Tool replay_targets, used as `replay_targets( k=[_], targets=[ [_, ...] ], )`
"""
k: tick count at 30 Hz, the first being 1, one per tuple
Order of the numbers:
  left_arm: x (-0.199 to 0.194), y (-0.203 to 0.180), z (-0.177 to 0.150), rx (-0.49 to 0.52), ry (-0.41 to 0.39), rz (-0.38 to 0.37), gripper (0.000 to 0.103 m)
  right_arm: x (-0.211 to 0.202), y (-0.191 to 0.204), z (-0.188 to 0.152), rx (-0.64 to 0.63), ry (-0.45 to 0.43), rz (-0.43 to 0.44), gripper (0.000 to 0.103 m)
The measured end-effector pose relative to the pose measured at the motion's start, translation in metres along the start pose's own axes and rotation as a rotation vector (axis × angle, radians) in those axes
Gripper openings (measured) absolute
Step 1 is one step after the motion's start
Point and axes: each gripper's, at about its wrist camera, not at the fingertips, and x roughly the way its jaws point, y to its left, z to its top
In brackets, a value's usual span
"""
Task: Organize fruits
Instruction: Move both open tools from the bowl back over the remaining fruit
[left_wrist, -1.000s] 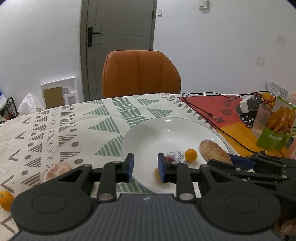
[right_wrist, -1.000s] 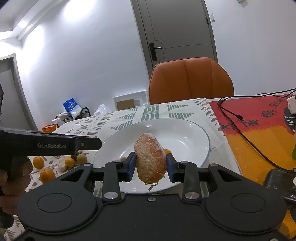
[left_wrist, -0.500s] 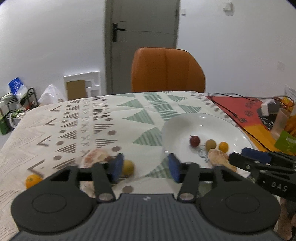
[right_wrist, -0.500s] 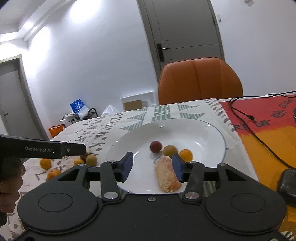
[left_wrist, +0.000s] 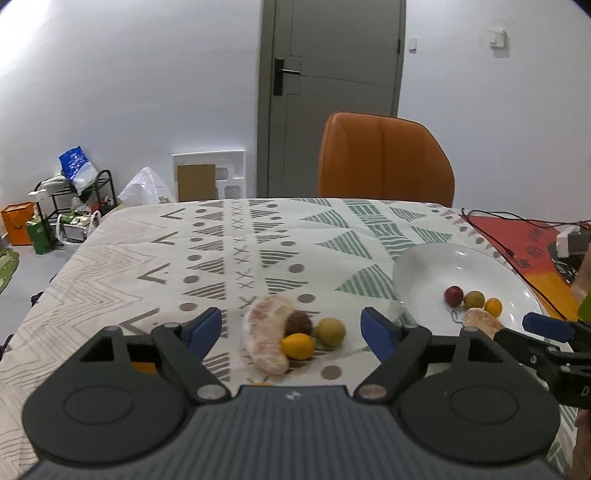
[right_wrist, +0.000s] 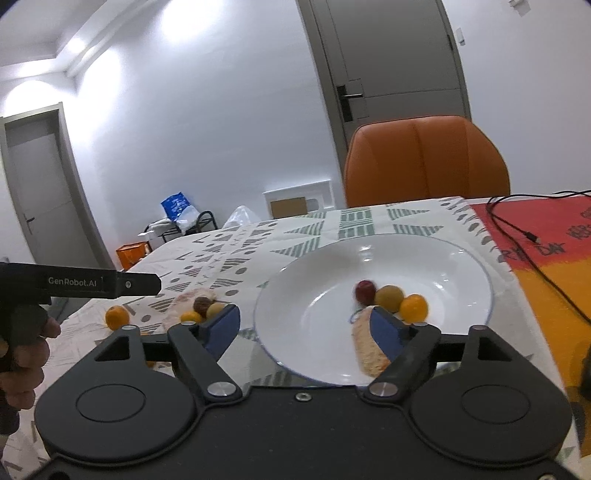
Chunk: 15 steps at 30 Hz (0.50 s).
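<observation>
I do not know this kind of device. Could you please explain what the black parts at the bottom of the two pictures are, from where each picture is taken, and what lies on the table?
The black parts are two hand-held grippers, each with a camera looking forward along its blue-tipped fingers. One picture comes from the left gripper, the other from the right gripper. Both are open and hold nothing. On the patterned tablecloth stands a white plate with a peeled citrus segment and three small fruits. Beside the plate, on the cloth, lies another peeled segment with three more small fruits. A person's hand holds the left gripper.
</observation>
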Motion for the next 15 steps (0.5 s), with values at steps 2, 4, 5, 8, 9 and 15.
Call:
replay_targets(
  k=[2,4,5,8,9,15],
  targets=[
    [-0.002,0.006,-0.002,-0.013,-0.001,0.006,0.082,0.002,0.004,0.0,-0.003,0.005,0.013,0.079],
    [-0.003,0.012,-0.003,-0.025,-0.001,0.01,0.082,0.004,0.008,0.001,-0.008,0.008,0.019,0.081],
    [-0.004,0.014,-0.004,-0.028,-0.001,0.011,0.082,0.005,0.01,0.001,-0.012,0.01,0.022,0.081],
    [-0.007,0.021,-0.006,-0.03,-0.006,0.009,0.082,0.008,0.018,0.002,-0.022,0.016,0.033,0.081],
    [-0.007,0.022,-0.007,-0.031,-0.008,0.01,0.082,0.009,0.021,0.002,-0.026,0.019,0.036,0.082],
    [-0.011,0.038,-0.01,-0.058,-0.014,0.008,0.082,0.014,0.037,0.001,-0.047,0.027,0.057,0.087]
  ],
)
